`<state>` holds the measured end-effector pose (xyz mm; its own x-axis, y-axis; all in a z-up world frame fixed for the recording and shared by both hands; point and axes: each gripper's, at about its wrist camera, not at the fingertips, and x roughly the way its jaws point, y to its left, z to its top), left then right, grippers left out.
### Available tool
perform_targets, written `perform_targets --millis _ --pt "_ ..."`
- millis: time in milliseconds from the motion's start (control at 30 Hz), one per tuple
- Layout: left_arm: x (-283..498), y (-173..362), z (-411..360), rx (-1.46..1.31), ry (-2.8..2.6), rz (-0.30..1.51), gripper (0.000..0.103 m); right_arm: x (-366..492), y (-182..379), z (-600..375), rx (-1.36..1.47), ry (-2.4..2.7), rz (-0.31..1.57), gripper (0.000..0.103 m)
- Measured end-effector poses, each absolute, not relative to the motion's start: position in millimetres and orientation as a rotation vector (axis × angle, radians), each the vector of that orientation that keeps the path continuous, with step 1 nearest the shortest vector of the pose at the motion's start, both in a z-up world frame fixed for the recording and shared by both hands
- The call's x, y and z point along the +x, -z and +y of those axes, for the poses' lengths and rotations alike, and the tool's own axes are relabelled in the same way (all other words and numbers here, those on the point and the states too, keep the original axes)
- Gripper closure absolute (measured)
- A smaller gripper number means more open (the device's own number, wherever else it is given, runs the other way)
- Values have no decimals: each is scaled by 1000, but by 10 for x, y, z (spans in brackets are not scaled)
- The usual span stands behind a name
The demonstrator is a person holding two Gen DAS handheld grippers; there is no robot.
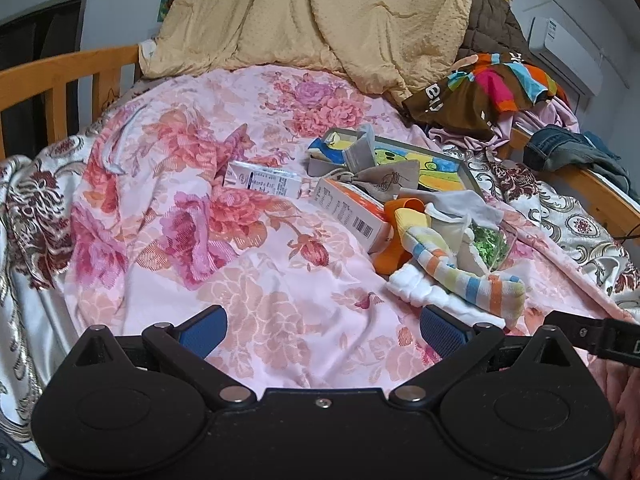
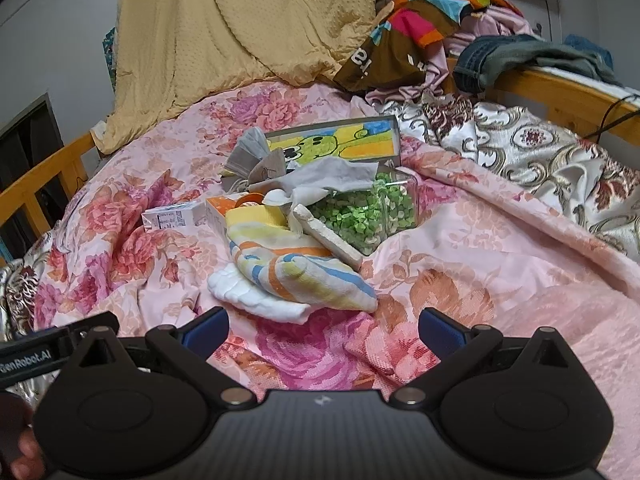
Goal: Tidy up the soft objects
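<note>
On pink floral bedspread (image 2: 500,248): striped towel (image 2: 296,276) atop white cloth (image 2: 256,300), beside clear jar of green bits (image 2: 360,216) and orange box (image 1: 348,208). Left gripper (image 1: 322,330) and right gripper (image 2: 322,330): both spread wide, holding nothing, just short of the pile.

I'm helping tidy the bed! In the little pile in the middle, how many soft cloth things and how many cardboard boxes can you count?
Soft cloth things: 4 (striped towel, white cloth, grey rag, small beige pouch)
Cardboard boxes: 2 (white box, orange box)
Total: 6; more may be hidden underneath.
</note>
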<state>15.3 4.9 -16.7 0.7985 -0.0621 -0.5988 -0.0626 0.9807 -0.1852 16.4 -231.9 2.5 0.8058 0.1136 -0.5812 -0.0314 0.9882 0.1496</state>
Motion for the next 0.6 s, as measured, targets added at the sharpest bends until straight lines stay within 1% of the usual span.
perform_targets --millis 400,467,600 --pt "631 299 -95 -83 222 664 1 635 -121 -2446 189 -155 669 0" --pt "714 317 -107 -112 273 659 1 757 -111 -2460 188 -172 681 0" --pt "951 401 -48 -195 299 705 1 942 -90 -2497 187 -224 717 0"
